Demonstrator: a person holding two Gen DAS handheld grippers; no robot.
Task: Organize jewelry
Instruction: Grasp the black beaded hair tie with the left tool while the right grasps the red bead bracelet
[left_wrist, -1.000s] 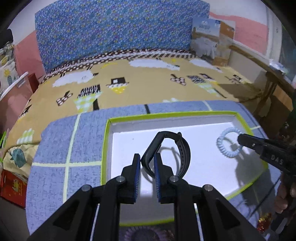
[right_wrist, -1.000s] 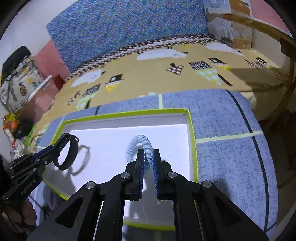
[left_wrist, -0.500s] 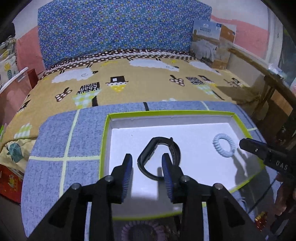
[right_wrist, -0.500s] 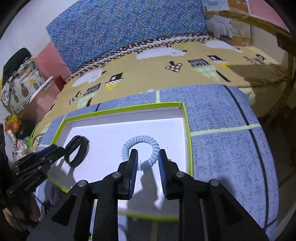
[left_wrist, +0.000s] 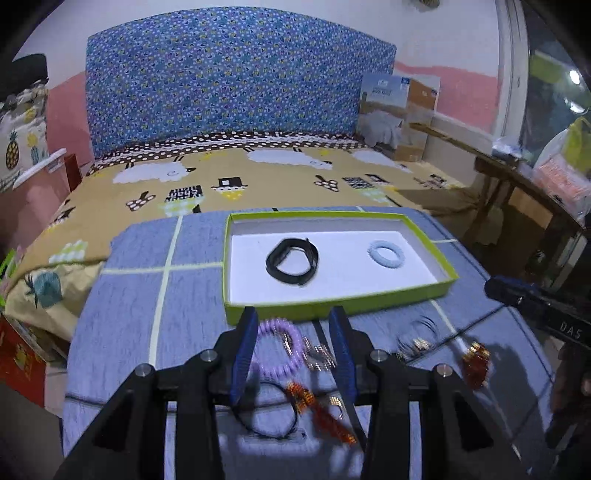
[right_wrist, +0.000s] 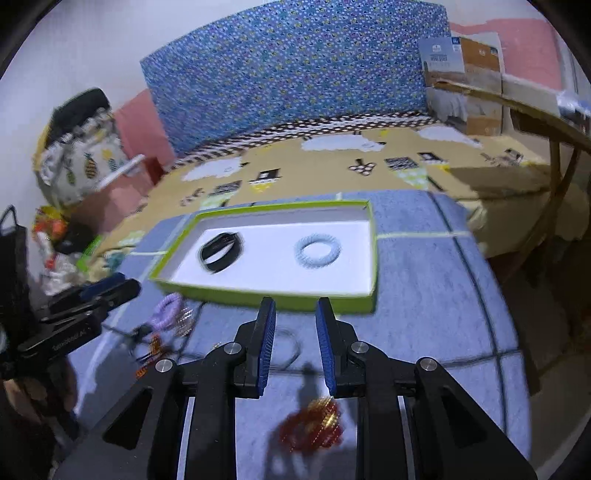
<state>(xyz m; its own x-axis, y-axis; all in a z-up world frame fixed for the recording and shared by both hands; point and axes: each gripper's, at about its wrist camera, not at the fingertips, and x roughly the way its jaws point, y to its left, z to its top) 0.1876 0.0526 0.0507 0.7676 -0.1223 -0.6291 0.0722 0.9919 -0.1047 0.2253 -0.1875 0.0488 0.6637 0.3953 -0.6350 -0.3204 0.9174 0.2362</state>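
Note:
A green-rimmed white tray (left_wrist: 448, 277) (right_wrist: 373, 258) sits on the blue cloth. Inside lie a black wristband (left_wrist: 292, 261) (right_wrist: 221, 247) on the left and a light blue coil hair tie (left_wrist: 386, 252) (right_wrist: 317, 251) on the right. My left gripper (left_wrist: 293, 328) is open and empty, above loose jewelry in front of the tray: a purple bead bracelet (left_wrist: 275, 349) (right_wrist: 167, 308), a red and gold ornament (left_wrist: 321, 413), thin wire bangles (left_wrist: 417, 336). My right gripper (right_wrist: 293, 321) is open and empty, above a red and gold bracelet (right_wrist: 314, 424).
Another red charm (left_wrist: 476, 360) lies at the right of the pile. The cloth-covered table sits before a bed with a yellow patterned sheet (left_wrist: 258, 177). A wooden bench (right_wrist: 546, 110) stands at right. Bags and clutter (right_wrist: 74, 162) lie left.
Both grippers let go of the wristband and hair tie, which now lie in the tray. Both opened wider and pulled back to the near side over the loose jewelry.

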